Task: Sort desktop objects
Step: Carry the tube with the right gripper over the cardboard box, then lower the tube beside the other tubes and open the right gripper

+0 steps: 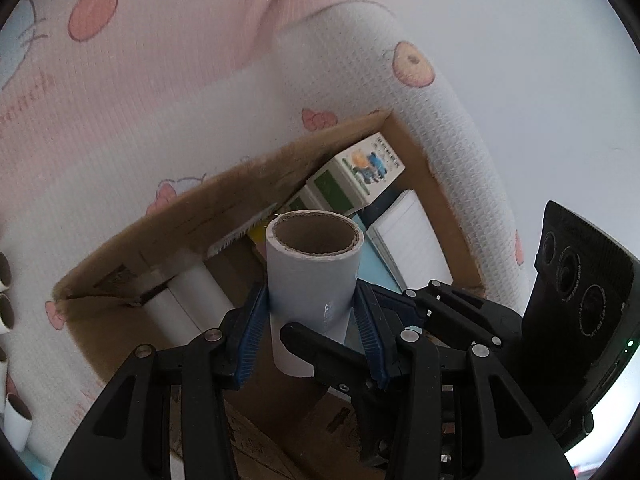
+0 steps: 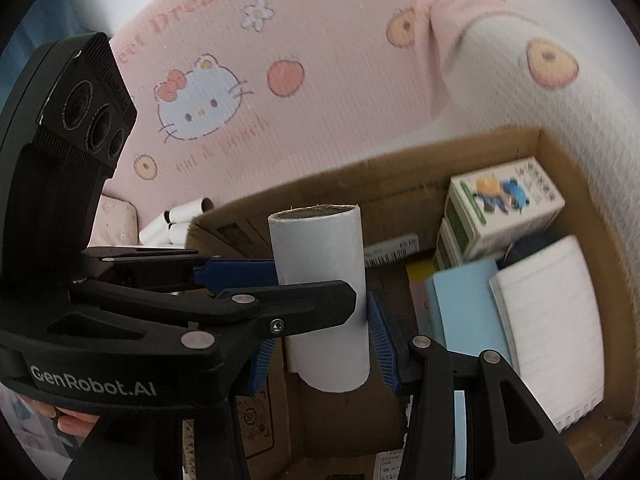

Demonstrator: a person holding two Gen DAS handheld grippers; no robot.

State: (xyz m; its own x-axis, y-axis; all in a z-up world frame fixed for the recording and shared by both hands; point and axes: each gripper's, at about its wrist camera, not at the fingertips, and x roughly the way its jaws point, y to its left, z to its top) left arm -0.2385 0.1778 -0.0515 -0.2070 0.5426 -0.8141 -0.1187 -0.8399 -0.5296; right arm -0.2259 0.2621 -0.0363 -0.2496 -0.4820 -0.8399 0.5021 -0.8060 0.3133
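A white paper roll with a brown cardboard core (image 1: pixel 314 268) stands upright between two grippers above an open cardboard box (image 1: pixel 248 184). My left gripper (image 1: pixel 310 332) has its blue pads against the roll's sides. The right gripper's black fingers (image 1: pixel 448 308) cross in front from the right. In the right wrist view the same roll (image 2: pixel 324 280) sits between my right gripper's (image 2: pixel 324 352) blue pads, and the left gripper (image 2: pixel 240 280) also clamps it from the left. The box (image 2: pixel 400 184) lies below.
Inside the box lie a green-and-white carton (image 2: pixel 504 200), a lined notebook (image 2: pixel 548 328), a blue sheet (image 2: pixel 468 304) and white tubes (image 1: pixel 188 300). More white tubes (image 2: pixel 180 224) lie outside on the pink Hello Kitty cloth (image 2: pixel 280 40).
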